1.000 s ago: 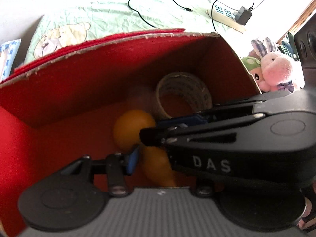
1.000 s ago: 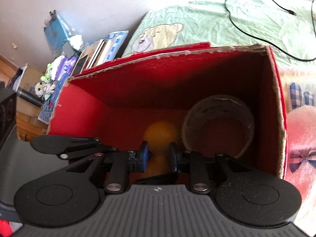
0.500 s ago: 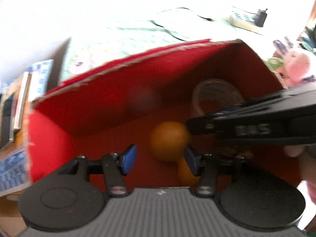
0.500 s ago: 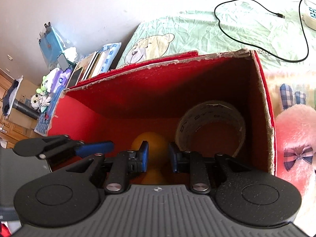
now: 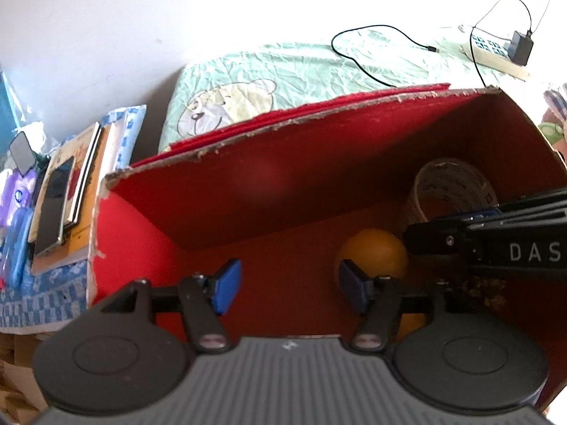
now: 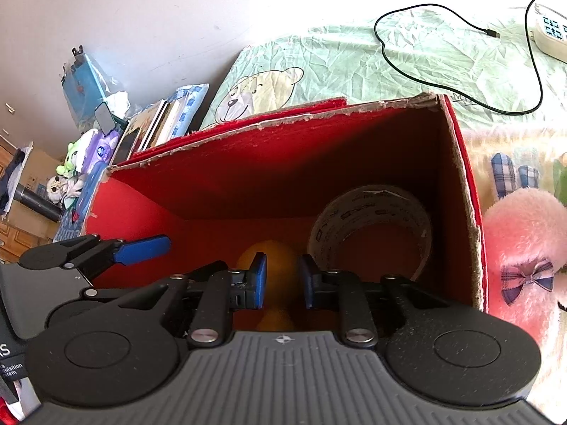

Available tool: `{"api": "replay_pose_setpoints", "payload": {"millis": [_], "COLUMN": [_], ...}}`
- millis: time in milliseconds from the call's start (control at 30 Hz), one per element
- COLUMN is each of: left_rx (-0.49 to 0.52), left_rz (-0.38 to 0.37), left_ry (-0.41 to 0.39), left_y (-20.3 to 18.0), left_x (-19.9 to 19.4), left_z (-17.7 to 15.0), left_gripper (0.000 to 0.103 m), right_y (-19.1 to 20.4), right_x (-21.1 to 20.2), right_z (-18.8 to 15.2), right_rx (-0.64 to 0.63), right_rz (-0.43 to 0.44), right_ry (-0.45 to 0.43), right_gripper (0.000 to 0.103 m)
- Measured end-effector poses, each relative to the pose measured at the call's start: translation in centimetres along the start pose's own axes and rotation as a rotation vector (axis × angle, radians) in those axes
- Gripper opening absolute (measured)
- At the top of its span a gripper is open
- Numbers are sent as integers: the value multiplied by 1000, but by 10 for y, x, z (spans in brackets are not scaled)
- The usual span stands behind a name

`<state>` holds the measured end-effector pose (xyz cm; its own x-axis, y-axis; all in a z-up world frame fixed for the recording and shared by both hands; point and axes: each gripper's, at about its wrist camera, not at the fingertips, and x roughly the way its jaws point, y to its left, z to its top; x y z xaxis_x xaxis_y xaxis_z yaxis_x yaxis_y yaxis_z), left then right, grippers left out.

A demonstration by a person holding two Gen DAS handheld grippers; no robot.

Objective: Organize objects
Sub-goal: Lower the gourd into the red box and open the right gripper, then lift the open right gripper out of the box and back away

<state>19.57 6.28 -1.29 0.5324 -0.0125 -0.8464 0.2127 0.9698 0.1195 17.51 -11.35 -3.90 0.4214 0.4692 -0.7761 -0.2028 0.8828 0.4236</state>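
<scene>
Red box [image 5: 219, 209], cardboard, open top, torn upper rim, standing on a green bear-print sheet [image 5: 283, 71]. Contents: one tape roll [image 6: 370, 226], pale with printed marks, on edge against the box's right wall near the far corner; one orange [image 6: 276, 258] on the floor just left of the roll; a second orange [image 6: 274, 317] nearer the cameras, mostly hidden behind the tool bodies. Left gripper [image 5: 288, 283]: over the box's open top, blue-padded jaws spread wide, nothing between them; its right finger overlaps the far orange in the left wrist view, contact not determinable. Right gripper [image 6: 281, 281]: also over the box, jaws narrowly parted with a gap showing, the far orange seen through that gap; whether the pads touch it cannot be told. In the left wrist view the right gripper enters from the right edge, lettered "DAS", its tip in front of the roll. Outside the box: pink plush [image 6: 524, 258] with a plaid bow, just beside the right wall; black cable [image 6: 460, 81] lying on the sheet; power strip [image 5: 496, 53] with a black adapter plugged in, at the far right; stack of books [image 5: 67, 191] left of the box.
</scene>
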Motion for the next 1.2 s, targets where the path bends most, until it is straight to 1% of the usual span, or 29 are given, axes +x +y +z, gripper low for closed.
{"api": "replay_pose_setpoints", "payload": {"millis": [67, 100, 233, 367, 533, 600, 667, 733, 800, 833, 933, 1000, 1033, 1133, 1200], "left_rx": [-15, -17, -33, -75, -83, -90, -103, -109, -114, -118, -138, -145, -144, -124, -101], "left_rz": [5, 10, 29, 32, 36, 31, 18, 10, 1, -10, -67, -82, -77, -57, -39], "left_ry": [-10, -19, -49, -89, -106, -114, -129, -139, -152, -163, -189, -176, -173, -175, -181], "left_y": [1, 1, 2, 5, 7, 8, 10, 11, 12, 13, 20, 23, 23, 20, 16], "left_x": [-1, -2, -5, -7, -13, -13, -15, -14, -15, -17, -22, -22, -23, -31, -38], "left_z": [0, 0, -3, -3, -6, -6, -8, -7, -8, -9, -12, -12, -12, -14, -17], "left_gripper": [66, 65, 63, 57, 58, 59, 62, 63, 63, 63, 68, 68, 68, 68, 68], "right_y": [0, 1, 2, 8, 5, 4, 4, 5, 7, 7, 3, 2, 2, 8, 11], "right_x": [0, 0, 7, 12, 21, 19, 17, 15, 10, 8, 5, 6, 7, 9, 11], "right_z": [0, 0, -2, -2, 1, 0, -1, -4, -5, -6, -6, -6, -5, -3, -2], "right_rx": [10, 24, 114, 172, 265, 300, 303, 300, 291, 288, 312, 310, 303, 275, 264], "right_rz": [-4, -3, 44, 19, 28, 49, 51, 21, 40, 42, 50, 65, 73, 58, 63], "right_ry": [6, 10, 46, 35, 59, 48, 19, -3, -32, -48, -64, -52, -39, -17, 3], "right_gripper": [22, 26, 26, 26, 27, 27, 27, 27, 27, 27, 27, 27, 27, 26, 26]}}
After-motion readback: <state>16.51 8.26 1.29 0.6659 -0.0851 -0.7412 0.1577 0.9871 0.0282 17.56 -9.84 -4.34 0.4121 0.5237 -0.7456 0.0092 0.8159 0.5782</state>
